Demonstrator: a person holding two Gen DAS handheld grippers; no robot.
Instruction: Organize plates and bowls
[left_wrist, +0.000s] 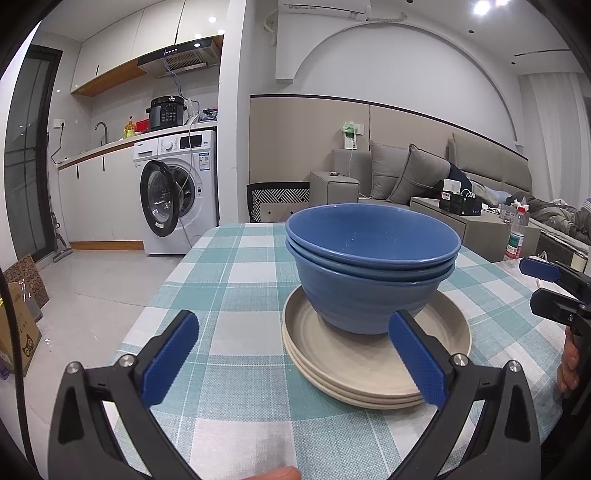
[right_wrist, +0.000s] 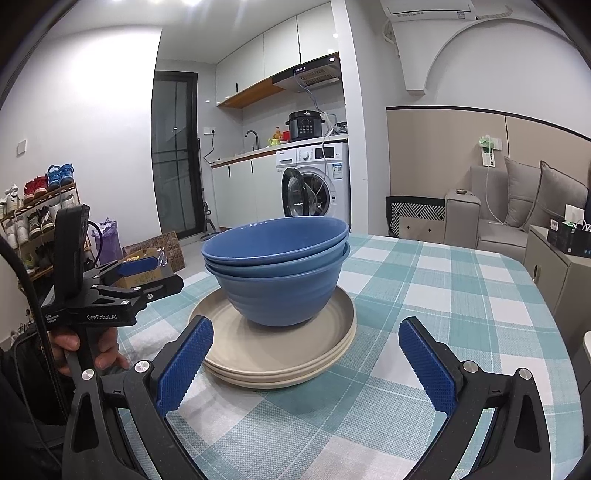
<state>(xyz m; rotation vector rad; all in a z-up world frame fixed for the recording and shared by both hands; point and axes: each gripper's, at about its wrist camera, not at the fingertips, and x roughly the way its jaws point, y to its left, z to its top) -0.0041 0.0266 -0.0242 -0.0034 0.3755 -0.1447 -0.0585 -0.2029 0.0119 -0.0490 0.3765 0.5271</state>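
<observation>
- Three blue bowls (left_wrist: 373, 269) (right_wrist: 277, 269) sit nested inside one another on a stack of three beige plates (left_wrist: 369, 365) (right_wrist: 280, 350).
- The stack stands on the checked cloth of the table (left_wrist: 236, 280) (right_wrist: 443, 295), between its side edges and closer to the near edge than the far one.
- The left tongs (left_wrist: 295, 358) (right_wrist: 147, 275) are spread apart, holding nothing, just short of the plates.
- The right tongs (right_wrist: 306, 365) (left_wrist: 543, 284) are likewise apart and empty, near the plates' rim.
</observation>
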